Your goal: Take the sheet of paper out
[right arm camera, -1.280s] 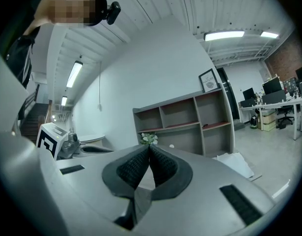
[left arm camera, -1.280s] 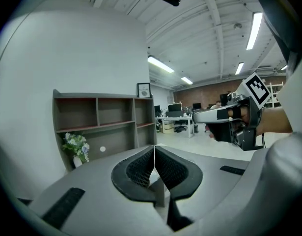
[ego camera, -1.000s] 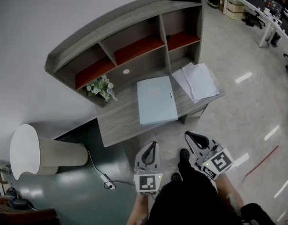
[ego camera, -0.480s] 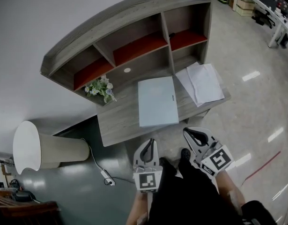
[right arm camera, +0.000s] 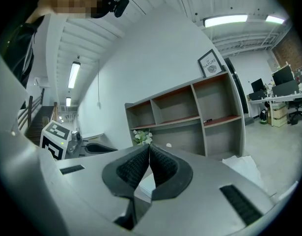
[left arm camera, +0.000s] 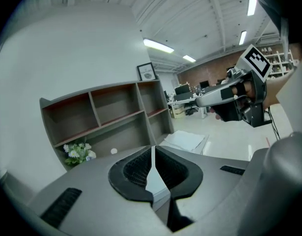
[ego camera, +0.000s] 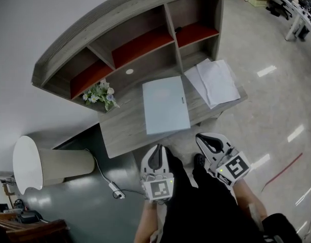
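White sheets of paper (ego camera: 214, 82) lie loosely stacked at the right end of a grey wooden desk (ego camera: 122, 130). A pale blue closed folder (ego camera: 165, 104) lies in the desk's middle. My left gripper (ego camera: 156, 149) is shut and empty, just short of the desk's front edge below the folder. My right gripper (ego camera: 201, 137) is also shut and empty, in front of the desk below the papers. In the left gripper view the shut left gripper (left arm camera: 153, 154) faces the desk, with the papers (left arm camera: 185, 140) beyond. The right gripper (right arm camera: 149, 149) faces the shelves, papers (right arm camera: 245, 167) at lower right.
A curved shelf unit (ego camera: 130, 39) with red-lined compartments rises behind the desk. A small pot of flowers (ego camera: 98, 93) stands at the desk's left. A white lamp shade (ego camera: 44, 163) and a power strip (ego camera: 117, 192) are on the floor at left. The person's legs fill the bottom.
Both grippers have come closer to the desk's front edge and sunk slightly. Both stay shut and empty. Folder and papers have not moved.
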{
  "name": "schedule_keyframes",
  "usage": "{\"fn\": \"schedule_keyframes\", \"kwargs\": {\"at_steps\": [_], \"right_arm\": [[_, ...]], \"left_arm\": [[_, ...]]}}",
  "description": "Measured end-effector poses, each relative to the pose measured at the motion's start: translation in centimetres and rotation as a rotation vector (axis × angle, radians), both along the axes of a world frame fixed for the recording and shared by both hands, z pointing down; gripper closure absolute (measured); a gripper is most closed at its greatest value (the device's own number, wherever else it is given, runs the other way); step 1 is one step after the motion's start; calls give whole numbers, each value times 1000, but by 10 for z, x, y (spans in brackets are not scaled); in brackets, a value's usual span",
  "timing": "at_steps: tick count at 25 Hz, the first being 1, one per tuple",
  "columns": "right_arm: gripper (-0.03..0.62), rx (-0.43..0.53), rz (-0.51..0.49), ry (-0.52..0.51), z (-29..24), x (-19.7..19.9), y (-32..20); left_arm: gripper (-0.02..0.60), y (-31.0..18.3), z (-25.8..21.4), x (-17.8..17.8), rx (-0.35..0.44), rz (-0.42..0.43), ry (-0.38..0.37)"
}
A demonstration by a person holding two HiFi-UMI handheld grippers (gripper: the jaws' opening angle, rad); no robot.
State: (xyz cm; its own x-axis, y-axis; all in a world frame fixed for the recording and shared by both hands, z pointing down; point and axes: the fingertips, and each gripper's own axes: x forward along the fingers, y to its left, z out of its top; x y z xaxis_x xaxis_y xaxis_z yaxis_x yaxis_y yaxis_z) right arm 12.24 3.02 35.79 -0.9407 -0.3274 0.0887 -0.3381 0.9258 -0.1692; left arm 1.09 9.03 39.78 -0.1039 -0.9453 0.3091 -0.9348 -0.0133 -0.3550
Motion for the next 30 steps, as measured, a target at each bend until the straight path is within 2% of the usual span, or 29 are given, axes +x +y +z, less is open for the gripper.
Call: {"fn": "schedule_keyframes", "kwargs": {"at_steps": [3, 6, 8, 15, 17, 22, 30], "right_arm": [[580, -12, 10, 2, 6, -4, -2], [580, -27, 21, 6, 15, -10, -4], [580, -45, 30, 8, 23, -14, -5], [580, -87, 77, 44, 48, -25, -16], [580, -94, 88, 55, 53, -30, -18], [580, -112, 110, 74, 66, -40, -28], [580, -152, 126, 114, 93, -49, -35]], "left_arm": [[564, -6, 12, -6, -37, 25, -72], [516, -12, 32, -13, -95, 45, -119], [498, -16, 46, -16, -122, 69, -177], [429, -36, 96, -24, -175, 176, -497], [402, -39, 111, -24, -189, 214, -557], [348, -46, 140, -36, -210, 230, -632], [345, -52, 191, -55, -252, 250, -679]]}}
